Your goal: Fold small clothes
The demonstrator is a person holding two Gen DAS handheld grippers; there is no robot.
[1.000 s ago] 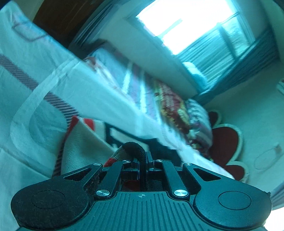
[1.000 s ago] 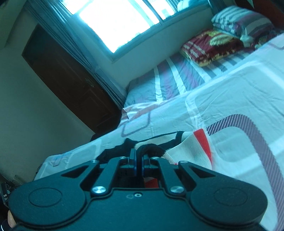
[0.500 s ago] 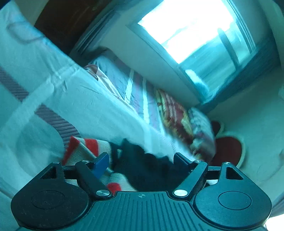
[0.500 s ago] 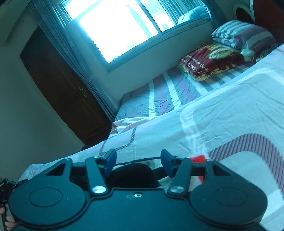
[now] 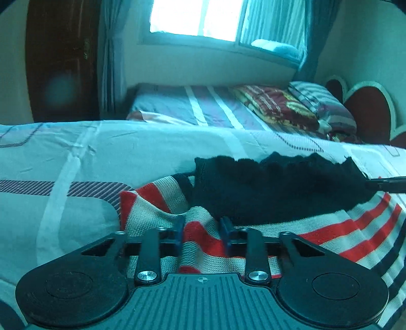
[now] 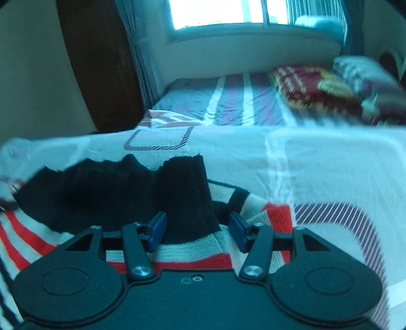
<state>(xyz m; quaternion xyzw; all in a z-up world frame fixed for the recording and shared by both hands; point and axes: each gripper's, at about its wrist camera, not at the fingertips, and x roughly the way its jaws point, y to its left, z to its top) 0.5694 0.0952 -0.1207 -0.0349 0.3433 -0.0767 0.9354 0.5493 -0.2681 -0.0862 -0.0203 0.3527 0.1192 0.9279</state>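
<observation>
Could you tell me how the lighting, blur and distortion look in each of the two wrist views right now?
Left wrist view: the bright window is blown out to white, a blue cast tints everything, the fisheye bends the pale patterned bedsheet, and the striped knit garment stays fairly sharp. Right wrist view: same glare at the window and same cast, but motion blur smears the red patterned pillow and the sheet's right side.

Bright window (image 5: 195, 17) (curtained) behind striped bed (image 5: 203, 109).

One striped knit garment (image 5: 330, 236), centre; one window (image 5: 192, 17), 12 o'clock; one dark door (image 5: 61, 58), 10 o'clock; two pillows (image 5: 276, 106), 2 o'clock.
</observation>
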